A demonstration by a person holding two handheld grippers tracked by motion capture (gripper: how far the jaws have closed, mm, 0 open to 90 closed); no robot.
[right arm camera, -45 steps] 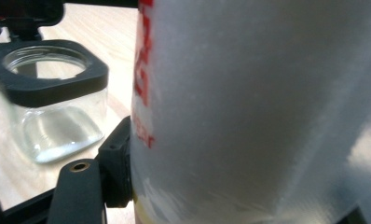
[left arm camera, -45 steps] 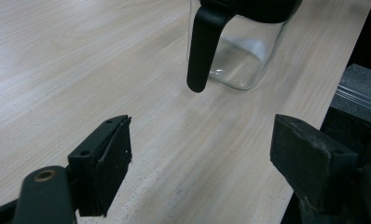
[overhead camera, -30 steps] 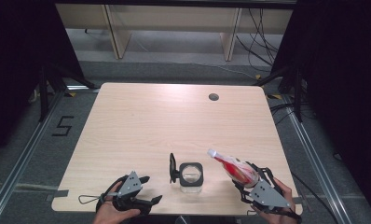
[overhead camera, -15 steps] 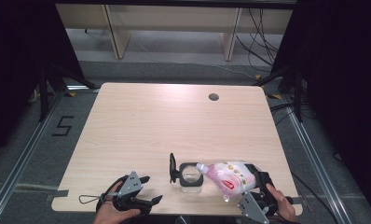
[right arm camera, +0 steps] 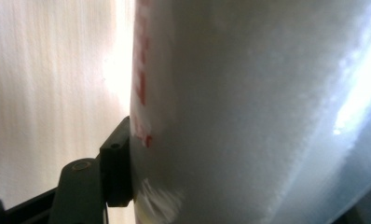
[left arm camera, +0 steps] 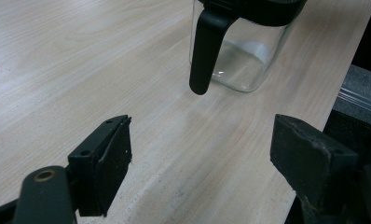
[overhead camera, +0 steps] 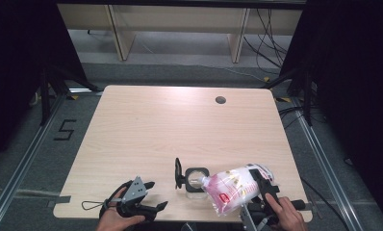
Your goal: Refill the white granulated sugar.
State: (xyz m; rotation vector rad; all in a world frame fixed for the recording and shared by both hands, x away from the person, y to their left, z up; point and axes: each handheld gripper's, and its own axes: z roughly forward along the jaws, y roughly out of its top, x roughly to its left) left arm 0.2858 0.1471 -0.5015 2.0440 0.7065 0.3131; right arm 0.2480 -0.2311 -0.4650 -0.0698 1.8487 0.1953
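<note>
The table (overhead camera: 180, 125) is bare light wood apart from the work going on at its near edge, around six o'clock. There the right gripper (overhead camera: 259, 185) clamps a soft white bag (overhead camera: 235, 190) with red print, its jaws spread wide around the bag's fat body and the bag tipped toward nine o'clock, so its narrow end reaches over the mouth of the glass jar (overhead camera: 196, 177). The bag looks full and fairly heavy; it is floppy and its film is probably slick, so a hold across the thick middle seems safest, as pinching a corner would let it sag. The jar is clear, hard and breakable, with a black rim and a black handle (left arm camera: 204, 51); it looks empty. The left gripper (overhead camera: 141, 199), at seven o'clock, holds nothing, its jaws standing well apart.
</note>
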